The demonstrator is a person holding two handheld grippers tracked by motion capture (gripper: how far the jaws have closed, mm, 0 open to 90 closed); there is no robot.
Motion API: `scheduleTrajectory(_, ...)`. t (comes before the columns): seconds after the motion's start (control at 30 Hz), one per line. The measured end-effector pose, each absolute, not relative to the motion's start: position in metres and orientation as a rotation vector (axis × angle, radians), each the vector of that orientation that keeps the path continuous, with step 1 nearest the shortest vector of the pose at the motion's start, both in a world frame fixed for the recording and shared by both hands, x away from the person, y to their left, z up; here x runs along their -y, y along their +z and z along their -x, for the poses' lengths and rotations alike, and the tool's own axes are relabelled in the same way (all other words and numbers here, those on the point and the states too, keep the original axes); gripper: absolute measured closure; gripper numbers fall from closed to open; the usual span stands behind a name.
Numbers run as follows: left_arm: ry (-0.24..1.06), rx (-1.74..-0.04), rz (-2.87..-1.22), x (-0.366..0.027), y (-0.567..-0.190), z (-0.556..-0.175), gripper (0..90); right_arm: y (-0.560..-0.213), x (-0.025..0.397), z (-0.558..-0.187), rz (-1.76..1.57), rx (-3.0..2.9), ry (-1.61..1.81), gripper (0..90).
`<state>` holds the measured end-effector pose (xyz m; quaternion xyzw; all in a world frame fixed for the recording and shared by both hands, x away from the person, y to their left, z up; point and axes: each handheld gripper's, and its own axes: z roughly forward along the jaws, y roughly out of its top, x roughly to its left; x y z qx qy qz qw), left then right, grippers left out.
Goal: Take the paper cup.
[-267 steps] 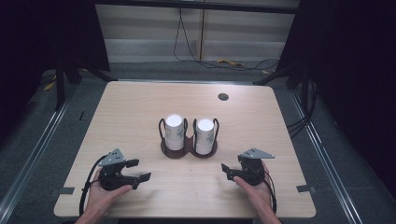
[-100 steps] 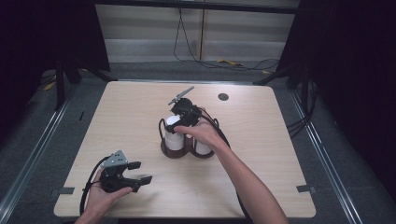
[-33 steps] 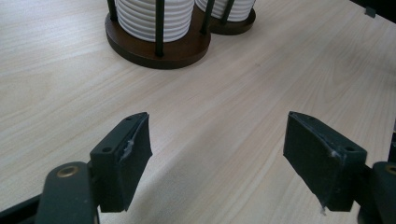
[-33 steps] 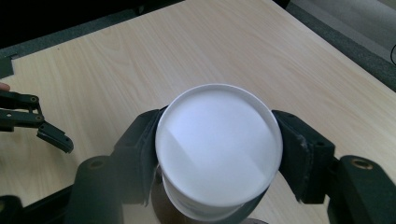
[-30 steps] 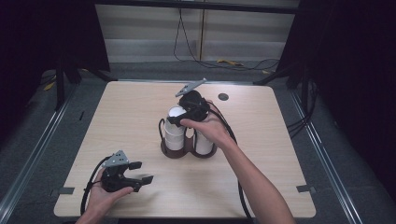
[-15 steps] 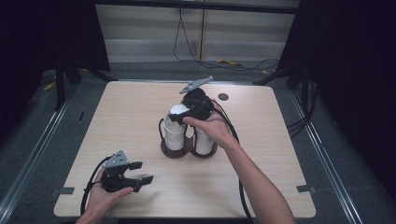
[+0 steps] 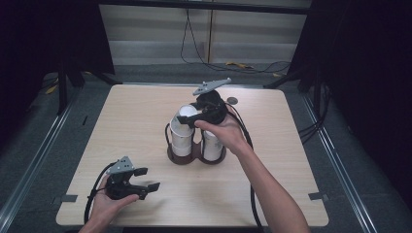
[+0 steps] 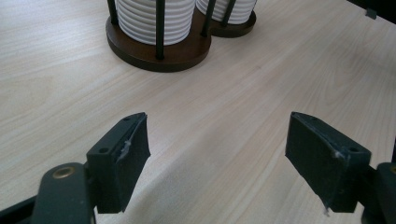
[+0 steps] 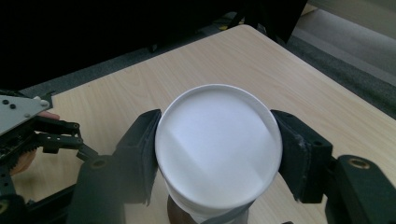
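The right gripper (image 9: pixel 218 158) pinched the top white cup (image 9: pixel 218 154) between both jaws, over the left stack of cups (image 7: pixel 182 138) in a dark two-ring holder (image 7: pixel 194 156) at the middle of the wooden table (image 7: pixel 145 111). The left gripper (image 7: pixel 141 180) rested near the table's front left corner, jaws spread wide and holding nothing.

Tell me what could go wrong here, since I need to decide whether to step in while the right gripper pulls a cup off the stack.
The right gripper squeezes the top cup by its rim, so the thin wall may buckle or slip free. Cups nested below in the stack may cling and come up with it. The holder has nothing bracing it, as the left gripper sits open well away, so it might tip.
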<state>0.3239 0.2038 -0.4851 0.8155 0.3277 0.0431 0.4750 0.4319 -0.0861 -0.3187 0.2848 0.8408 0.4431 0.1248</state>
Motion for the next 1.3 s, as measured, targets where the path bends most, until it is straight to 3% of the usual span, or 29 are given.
scheduleTrajectory(0.8, 0.087, -0.763, -1.940, -0.206, -0.483, -0.322, 16.8, -0.326, 0.119, -0.389, -0.833, -2.361, 1.500, 37.8)
scheduleTrajectory(1.3, 0.123, -0.727, -1.904, -0.197, -0.472, -0.330, 22.2, -0.350, 0.128, -0.361, -0.854, -2.391, 1.558, 37.8)
